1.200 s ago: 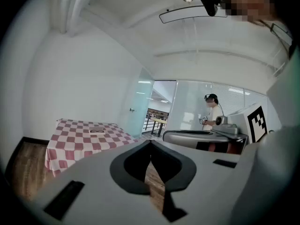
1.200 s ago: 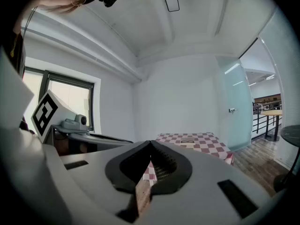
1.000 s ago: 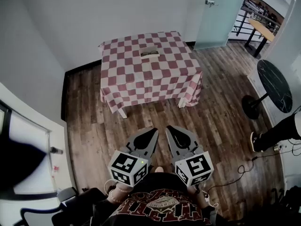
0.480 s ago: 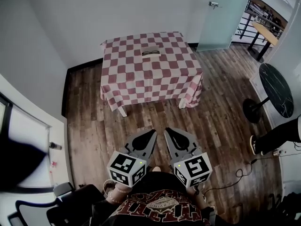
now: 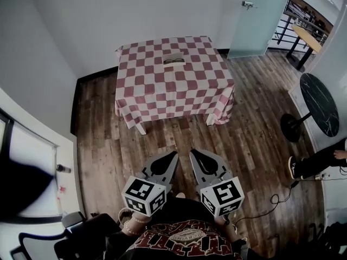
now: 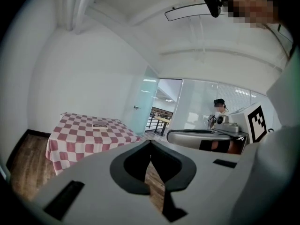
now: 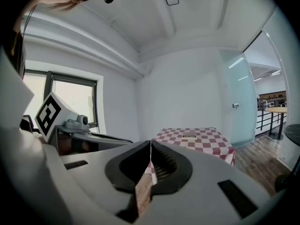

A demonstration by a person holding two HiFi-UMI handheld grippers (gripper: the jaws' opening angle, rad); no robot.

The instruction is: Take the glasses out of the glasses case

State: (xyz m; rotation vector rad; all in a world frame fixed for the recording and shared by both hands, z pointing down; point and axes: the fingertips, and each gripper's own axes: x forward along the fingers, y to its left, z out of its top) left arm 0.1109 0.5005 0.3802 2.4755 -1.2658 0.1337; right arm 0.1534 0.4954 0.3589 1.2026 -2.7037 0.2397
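Note:
An open glasses case (image 5: 173,59) with dark glasses in it lies near the far edge of a red-and-white checked table (image 5: 162,88). It shows small in the left gripper view as the case (image 6: 100,124) and in the right gripper view as the case (image 7: 190,136). Both grippers hang low in front of the person's body, far from the table, over the wooden floor. My left gripper (image 5: 172,155) is shut and holds nothing. My right gripper (image 5: 193,153) is shut too, with nothing between its jaws.
Wooden floor lies between me and the table. A round black table (image 5: 321,101) stands at the right, with a person's leg and shoe (image 5: 303,163) and cables beside it. A glass door (image 5: 255,15) is at the back right. A chair (image 5: 38,242) sits at the bottom left.
The view has drifted slightly toward the table. Both grippers stay shut in front of the body, the left one a little lower.

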